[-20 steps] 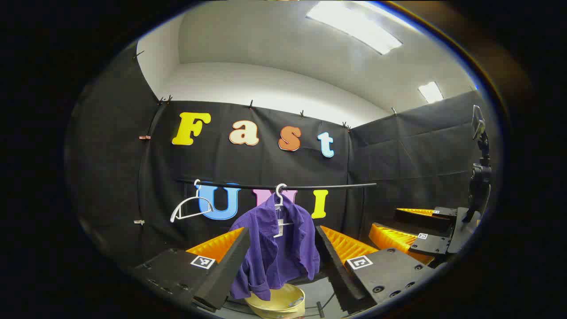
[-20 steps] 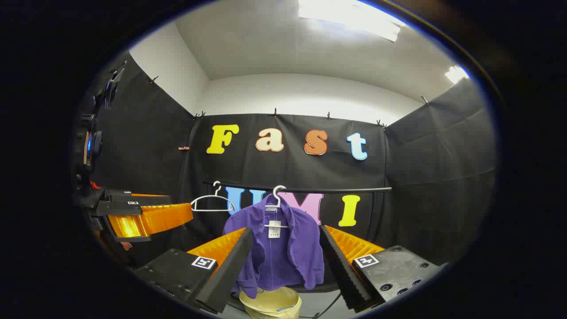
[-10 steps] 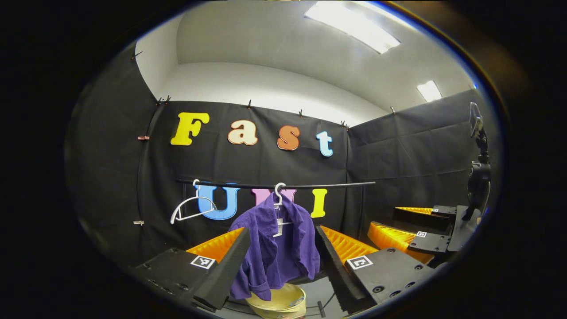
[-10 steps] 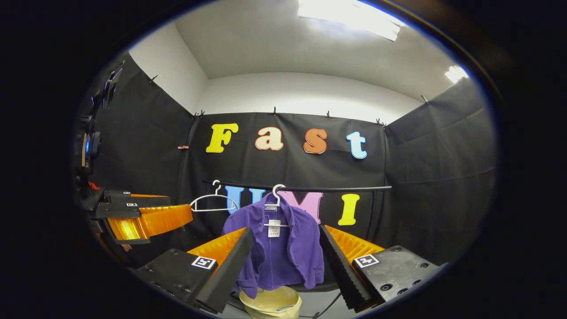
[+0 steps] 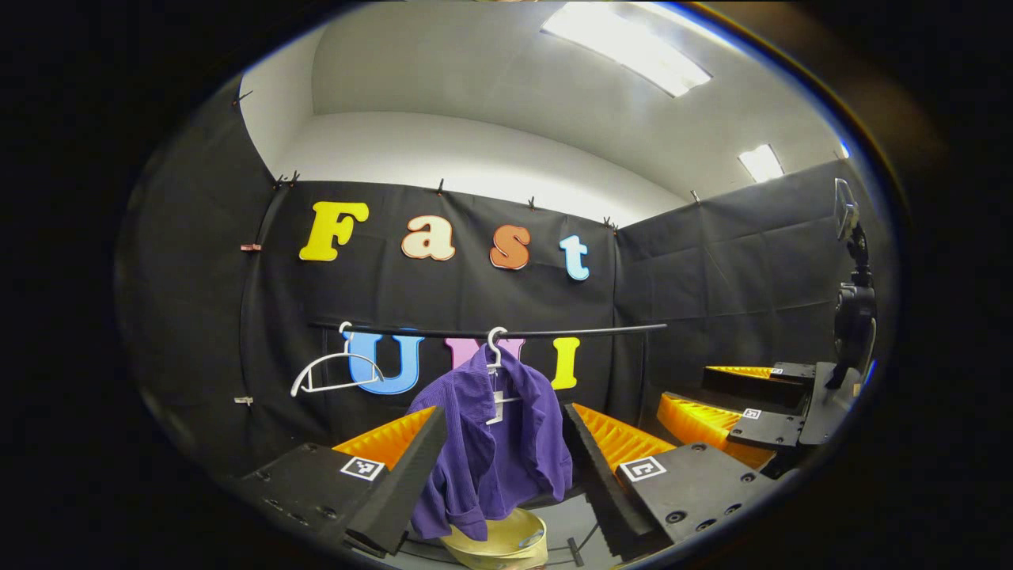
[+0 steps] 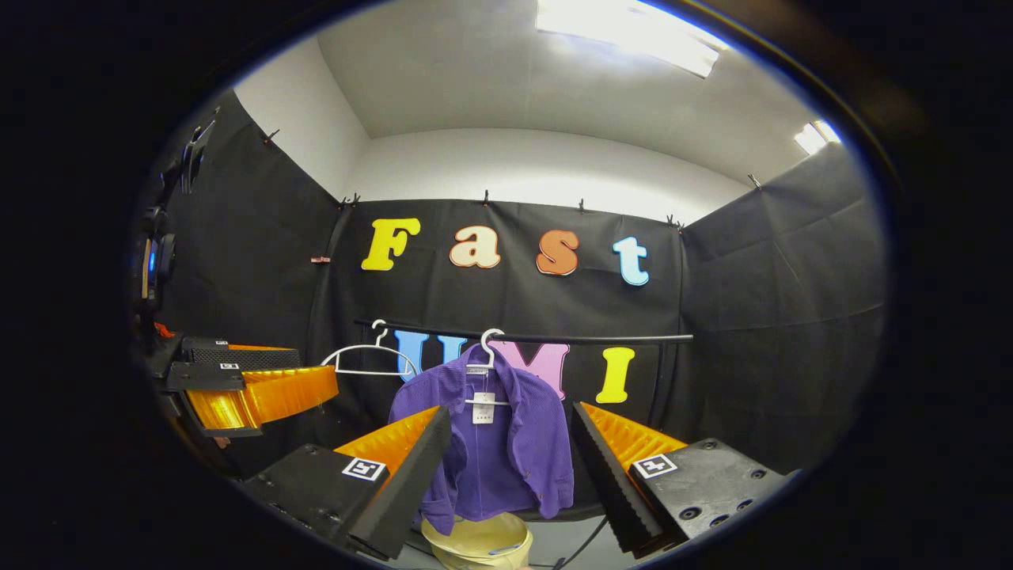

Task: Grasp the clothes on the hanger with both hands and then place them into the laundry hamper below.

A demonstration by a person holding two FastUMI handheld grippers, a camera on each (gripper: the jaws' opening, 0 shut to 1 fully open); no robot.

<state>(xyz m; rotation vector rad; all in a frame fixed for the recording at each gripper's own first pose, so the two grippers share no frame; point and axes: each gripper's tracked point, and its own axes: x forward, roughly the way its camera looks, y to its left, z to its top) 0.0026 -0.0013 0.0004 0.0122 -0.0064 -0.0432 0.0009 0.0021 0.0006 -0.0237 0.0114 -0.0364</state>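
Shirt [image 5: 495, 443] is framed between the spread fingers of the left claw [image 5: 504, 475], which is held short of the cloth, nothing pinched. The right claw [image 6: 510, 475] is likewise spread wide and empty, the same shirt centred in its gap; both appear to be lined up so that each can close on one side of the garment. In the left gripper view the right claw is seen off to the right of the shirt, and in the right gripper view the left claw is seen off to the left of it. The shirt is hung on a white hanger [image 6: 488, 348] hooked over the black rail [image 6: 601, 339], open at the front. A bare hanger [image 6: 366, 360] is hooked left of the shirt. The pale hamper [image 6: 475, 540] is set directly under the shirt, presumably so the garment can be lowered straight in.
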